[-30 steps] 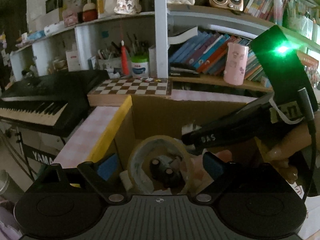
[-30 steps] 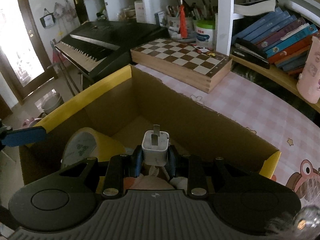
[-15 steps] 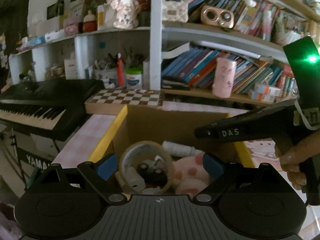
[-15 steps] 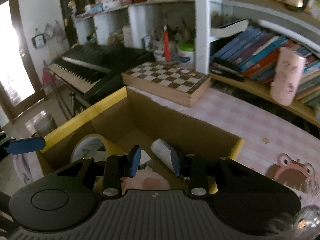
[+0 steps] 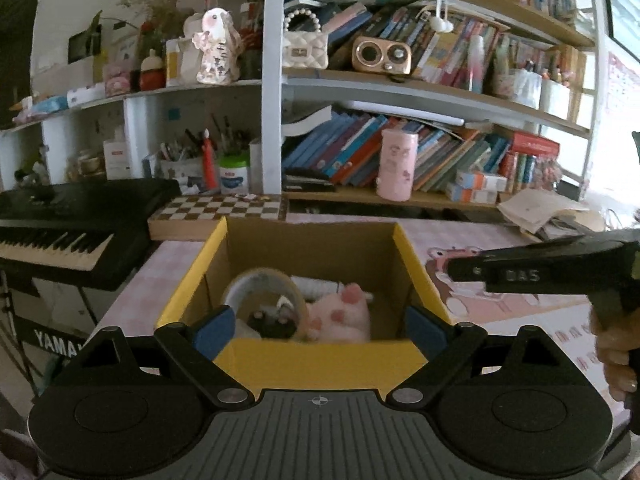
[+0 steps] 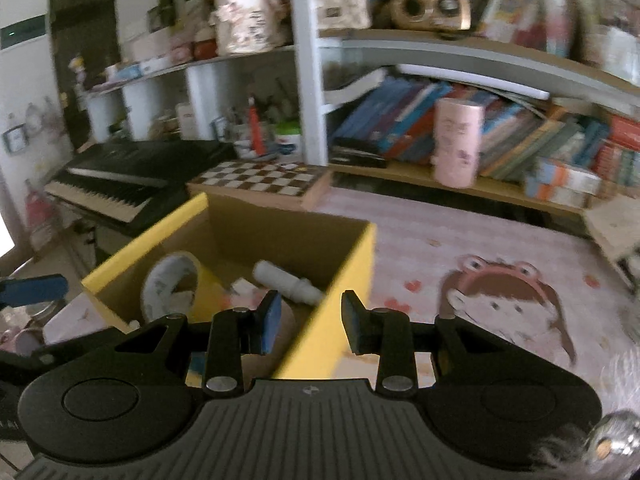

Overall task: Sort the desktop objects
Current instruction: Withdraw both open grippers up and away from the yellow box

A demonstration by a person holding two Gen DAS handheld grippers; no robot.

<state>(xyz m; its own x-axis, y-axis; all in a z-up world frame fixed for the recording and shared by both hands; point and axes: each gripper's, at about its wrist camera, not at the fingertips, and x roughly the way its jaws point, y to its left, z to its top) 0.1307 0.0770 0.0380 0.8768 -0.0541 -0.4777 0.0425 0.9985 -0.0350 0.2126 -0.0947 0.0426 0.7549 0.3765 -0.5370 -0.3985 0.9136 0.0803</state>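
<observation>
A cardboard box (image 5: 192, 276) with yellow rims stands on the pink desk. Inside it lie a tape roll (image 5: 260, 284), a pink plush toy (image 5: 344, 312), a dark item within the roll, and a white cylinder (image 6: 288, 282). A small white plug (image 6: 243, 287) looks blurred beside the cylinder. My left gripper (image 5: 319, 326) hangs wide open in front of the box's near wall, holding nothing. My right gripper (image 6: 310, 320) is over the box's right front corner (image 6: 352, 264), its jaws a little apart and empty. Its black body (image 5: 540, 272) and a hand (image 5: 616, 360) show right of the box.
A chessboard box (image 5: 218, 208) sits behind the cardboard box, and a black keyboard (image 5: 60, 216) to the left. A pink tumbler (image 5: 396, 164) and books fill the low shelf. A cartoon desk mat (image 6: 500, 300) lies right of the box, loose papers (image 5: 540, 212) at far right.
My right gripper let go of the white plug, which now lies in the box, and drew back to the right and up. My left gripper pulled back, so the whole box shows.
</observation>
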